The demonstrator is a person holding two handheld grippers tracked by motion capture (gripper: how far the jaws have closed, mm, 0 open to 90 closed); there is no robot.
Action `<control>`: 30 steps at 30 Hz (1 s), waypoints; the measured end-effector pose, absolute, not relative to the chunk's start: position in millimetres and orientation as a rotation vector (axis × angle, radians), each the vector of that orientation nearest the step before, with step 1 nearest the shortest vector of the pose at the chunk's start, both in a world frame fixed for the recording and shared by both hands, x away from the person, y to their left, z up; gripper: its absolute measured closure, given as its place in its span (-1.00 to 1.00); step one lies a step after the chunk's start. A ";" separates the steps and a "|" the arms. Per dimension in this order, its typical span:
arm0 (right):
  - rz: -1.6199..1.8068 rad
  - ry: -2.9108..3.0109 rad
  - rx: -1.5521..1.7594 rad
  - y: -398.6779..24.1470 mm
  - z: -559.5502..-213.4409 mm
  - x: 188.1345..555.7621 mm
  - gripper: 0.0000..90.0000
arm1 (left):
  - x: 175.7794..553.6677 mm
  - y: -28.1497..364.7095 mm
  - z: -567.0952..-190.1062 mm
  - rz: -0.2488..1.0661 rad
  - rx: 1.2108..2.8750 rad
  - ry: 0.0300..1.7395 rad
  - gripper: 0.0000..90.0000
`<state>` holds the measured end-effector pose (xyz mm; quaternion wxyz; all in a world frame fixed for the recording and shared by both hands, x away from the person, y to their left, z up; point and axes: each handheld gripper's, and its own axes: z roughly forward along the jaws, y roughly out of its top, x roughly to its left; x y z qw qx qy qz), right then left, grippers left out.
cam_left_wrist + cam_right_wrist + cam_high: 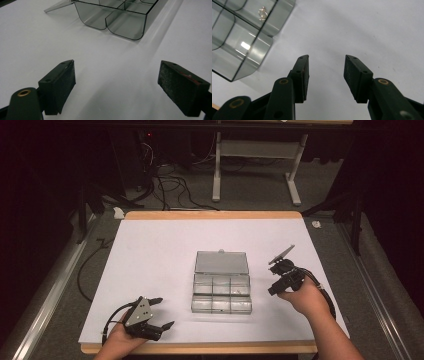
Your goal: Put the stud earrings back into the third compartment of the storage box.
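Note:
A clear plastic compartment box (221, 294) sits at the middle of the white table (150, 245), its lid (221, 262) swung open and lying flat behind it. My left gripper (166, 311) rests near the front edge, left of the box, jaws wide apart with nothing between them. In the left gripper view the left gripper (116, 75) points at the box (120, 15) across bare table. My right gripper (271, 281) hovers just right of the box, open and empty. The right gripper view has the right gripper (325, 65) over bare table, with the box (239, 32) at upper left and a small shiny ring-like glint (262, 13) in one compartment.
The table has a wooden rim (200, 348) along its front. Cables (170, 187) lie on the dark floor beyond the far edge, near a white stand's legs (216, 180). A black cable (87, 270) hangs off the table's left side.

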<state>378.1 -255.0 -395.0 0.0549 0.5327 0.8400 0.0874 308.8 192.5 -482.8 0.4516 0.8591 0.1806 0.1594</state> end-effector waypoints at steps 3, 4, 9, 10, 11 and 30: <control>0.273 2.541 1.621 -260.8 -399.2 374.0 0.18 | 309.5 192.2 -482.9 0.388 2.127 0.451 -0.66; 0.285 2.534 1.626 -262.4 -400.3 372.3 0.16 | 309.3 192.2 -483.0 0.389 2.127 0.450 -0.66; 0.388 2.497 1.631 -269.1 -411.9 361.5 0.08 | 309.5 192.6 -482.9 0.386 2.123 0.452 -0.66; 0.402 2.489 1.634 -269.6 -414.1 358.9 0.07 | 309.4 192.5 -482.9 0.387 2.123 0.452 -0.66; 0.425 2.480 1.627 -270.3 -416.6 356.1 0.07 | 309.0 192.6 -482.9 0.390 2.121 0.450 -0.66; 0.818 2.107 1.531 -278.3 -457.7 296.3 -0.26 | 310.8 197.9 -482.2 0.374 2.072 0.484 -0.66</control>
